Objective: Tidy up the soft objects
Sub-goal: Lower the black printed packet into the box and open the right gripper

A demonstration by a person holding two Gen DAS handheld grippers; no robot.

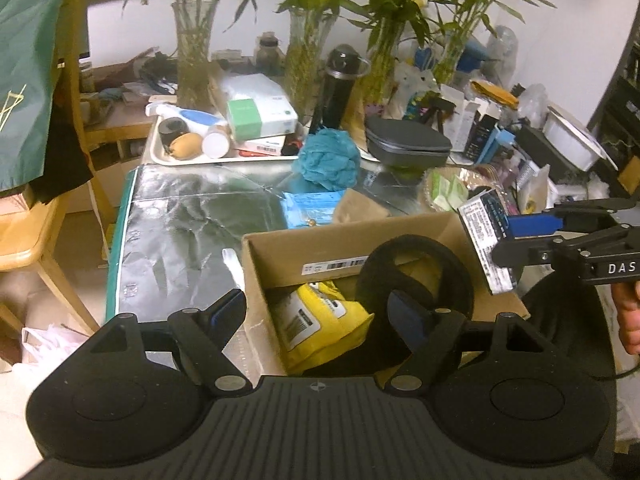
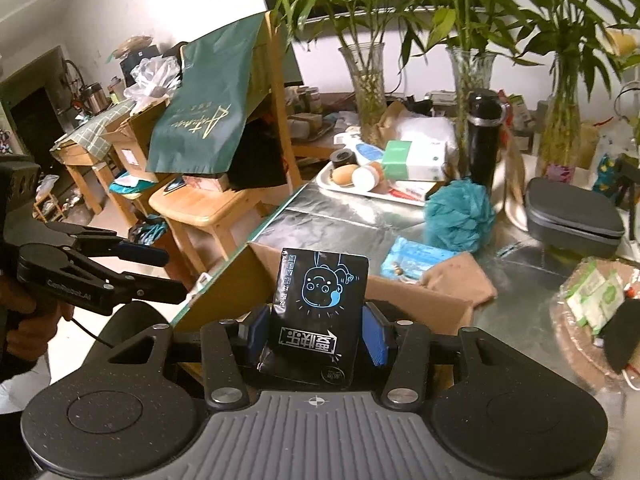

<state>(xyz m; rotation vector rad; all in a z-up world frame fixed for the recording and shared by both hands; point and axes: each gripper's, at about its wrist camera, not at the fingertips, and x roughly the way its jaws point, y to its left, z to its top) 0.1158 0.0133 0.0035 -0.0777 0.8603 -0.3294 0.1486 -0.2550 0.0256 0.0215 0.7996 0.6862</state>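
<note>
Right gripper [image 2: 316,336], jaws clamped on a black packet [image 2: 320,304], holds it beside the box [image 1: 360,248] for dropping in. Left gripper [image 1: 320,316], jaws wide and empty, hovers over the box, where a yellow pack [image 1: 320,320] lies.

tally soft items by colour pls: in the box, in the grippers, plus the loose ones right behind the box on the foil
Black: 2, the black fabric loop in the cardboard box and the black soft packet in the right gripper
Yellow: 1, yellow soft pack in the box
Teal: 1, teal mesh bath pouf
Light blue: 1, light blue flat packet
Tan: 1, tan folded cloth
Total: 6
</note>
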